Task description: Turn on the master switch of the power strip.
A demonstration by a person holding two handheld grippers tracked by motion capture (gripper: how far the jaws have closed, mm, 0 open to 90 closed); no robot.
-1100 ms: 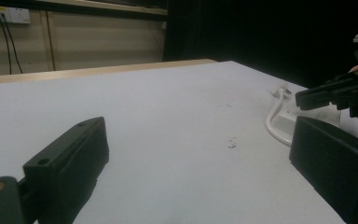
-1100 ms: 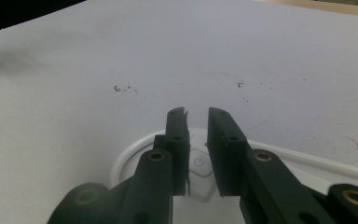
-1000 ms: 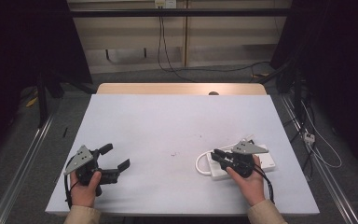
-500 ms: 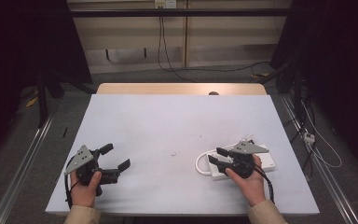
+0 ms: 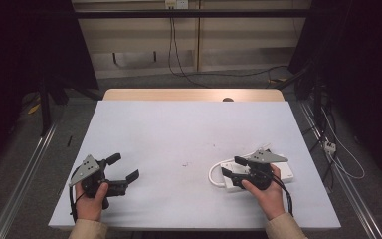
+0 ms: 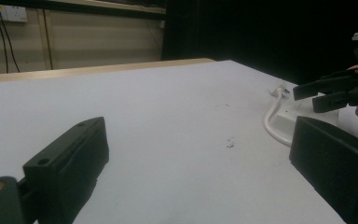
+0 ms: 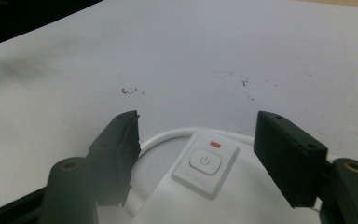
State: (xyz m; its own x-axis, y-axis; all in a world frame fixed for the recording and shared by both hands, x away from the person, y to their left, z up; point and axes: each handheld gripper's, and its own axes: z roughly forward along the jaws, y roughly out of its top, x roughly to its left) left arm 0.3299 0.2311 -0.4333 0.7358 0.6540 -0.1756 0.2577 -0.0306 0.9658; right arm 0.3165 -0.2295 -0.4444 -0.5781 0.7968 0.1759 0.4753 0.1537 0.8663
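Opening up is what the right gripper's (image 5: 230,167) jaws have just been doing — a moment ago they were nearly together, and now they stand apart with nothing pinched between them. Both hands have stayed where they were. Under those jaws lies the white power strip (image 7: 223,186), flat on the table (image 5: 189,134) near the right front corner. In the right gripper view its square switch button (image 7: 206,161) sits between the two black jaws, with a small red mark (image 7: 215,144) just above it, and neither jaw touches the button. A white cord (image 5: 213,174) curls out from the strip's left end and rests on the table. Well apart, at the left front of the table, the left gripper (image 5: 124,167) is held in the other hand — its jaws are wide apart too, and they hold nothing.
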